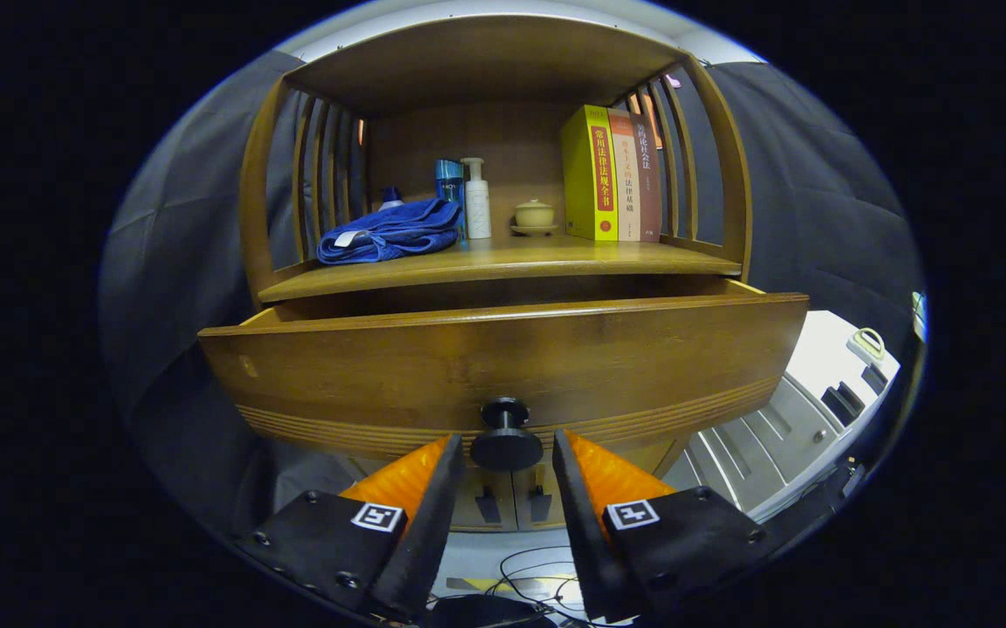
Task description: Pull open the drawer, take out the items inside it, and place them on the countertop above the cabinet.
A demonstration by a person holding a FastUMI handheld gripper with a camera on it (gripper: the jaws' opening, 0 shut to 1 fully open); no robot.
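Note:
A wooden cabinet has its drawer (503, 366) pulled partway out; the broad drawer front faces me and its inside is hidden from here. A dark round knob (506, 440) sticks out of the drawer front at its lower middle. My gripper (508, 449) stands open with the knob between the two fingertips, a small gap on each side. The countertop (503, 260) above the drawer carries a folded blue towel (391, 231), a blue bottle (449, 181), a white pump bottle (476, 199), a small lidded cup (535, 215) and upright books (612, 174).
The cabinet's curved slatted sides (315, 174) and top shelf (485, 65) enclose the countertop. Lower cabinet doors (513, 504) sit below the drawer. A white unit (808, 410) stands to the right, and cables (524, 576) lie on the floor beneath the fingers.

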